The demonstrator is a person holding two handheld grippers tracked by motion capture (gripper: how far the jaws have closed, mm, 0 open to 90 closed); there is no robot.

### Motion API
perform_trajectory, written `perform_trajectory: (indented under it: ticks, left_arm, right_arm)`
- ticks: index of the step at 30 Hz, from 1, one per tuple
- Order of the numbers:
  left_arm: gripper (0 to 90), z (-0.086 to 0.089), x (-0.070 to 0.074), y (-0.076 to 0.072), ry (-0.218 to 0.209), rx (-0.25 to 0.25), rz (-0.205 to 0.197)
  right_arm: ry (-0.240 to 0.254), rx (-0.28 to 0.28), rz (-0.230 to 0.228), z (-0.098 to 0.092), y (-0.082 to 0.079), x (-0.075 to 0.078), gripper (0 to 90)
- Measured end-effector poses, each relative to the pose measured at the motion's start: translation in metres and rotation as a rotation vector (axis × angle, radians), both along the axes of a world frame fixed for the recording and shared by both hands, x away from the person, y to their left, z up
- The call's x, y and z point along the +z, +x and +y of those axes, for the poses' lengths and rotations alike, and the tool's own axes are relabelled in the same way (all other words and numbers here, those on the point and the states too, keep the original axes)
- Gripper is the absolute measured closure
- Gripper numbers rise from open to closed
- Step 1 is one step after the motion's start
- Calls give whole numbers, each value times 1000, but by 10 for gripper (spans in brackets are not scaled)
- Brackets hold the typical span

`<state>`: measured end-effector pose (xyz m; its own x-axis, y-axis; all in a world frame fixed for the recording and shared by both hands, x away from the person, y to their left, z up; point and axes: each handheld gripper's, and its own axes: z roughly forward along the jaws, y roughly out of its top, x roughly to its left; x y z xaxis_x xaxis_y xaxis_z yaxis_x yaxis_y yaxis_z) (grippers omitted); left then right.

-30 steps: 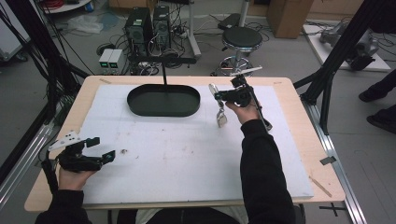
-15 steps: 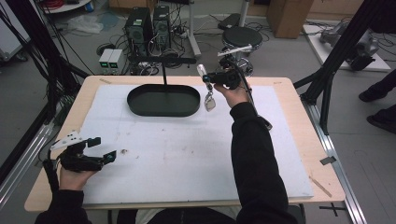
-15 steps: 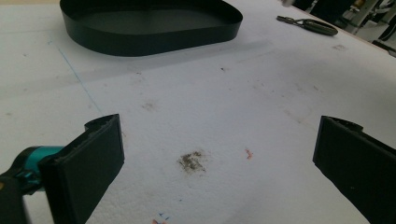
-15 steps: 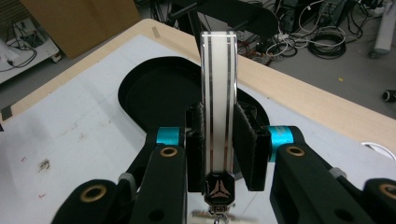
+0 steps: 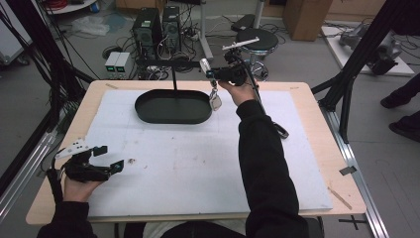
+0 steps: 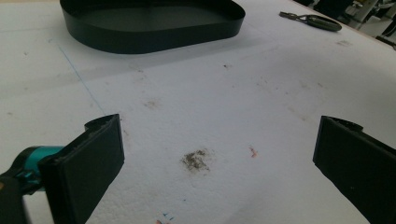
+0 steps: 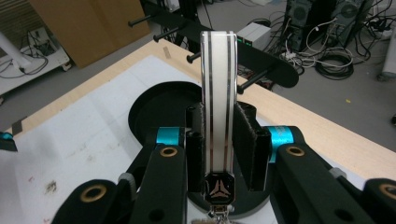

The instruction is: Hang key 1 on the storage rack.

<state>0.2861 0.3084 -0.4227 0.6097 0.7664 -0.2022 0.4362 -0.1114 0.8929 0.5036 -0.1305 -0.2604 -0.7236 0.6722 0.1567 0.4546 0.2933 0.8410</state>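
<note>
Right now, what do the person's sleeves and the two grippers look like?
Both sleeves are black and long. Each gripper is black with flat rectangular black jaws and teal collars at the jaw bases. The left gripper carries a pale grey three-cornered plate on top; the right gripper has a similar pale plate, and brass-coloured rings show on its linkage in its own view. A dark cable trails from the left one.

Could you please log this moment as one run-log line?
right gripper: shut on white fob, raised by black tray | left gripper: open, low over white mat | keyring: on mat
</note>
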Motion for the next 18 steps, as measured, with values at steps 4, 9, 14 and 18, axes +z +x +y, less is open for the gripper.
perform_trajectory:
  ticks: [4,9,14,18]
  left_arm:
    - [24,-2,0,1,8,-7,1]
    - [23,-2,-2,2,10,-11,6]
    - [23,-2,-2,2,15,-17,9]
    - [23,-3,-2,2,13,-14,11]
  right_arm:
    - [10,-13,14,4,9,1,754]
    - [8,1,-9,13,19,6,754]
    - [0,7,-1,18,25,9,753]
    - [-12,16,-14,25,32,14,754]
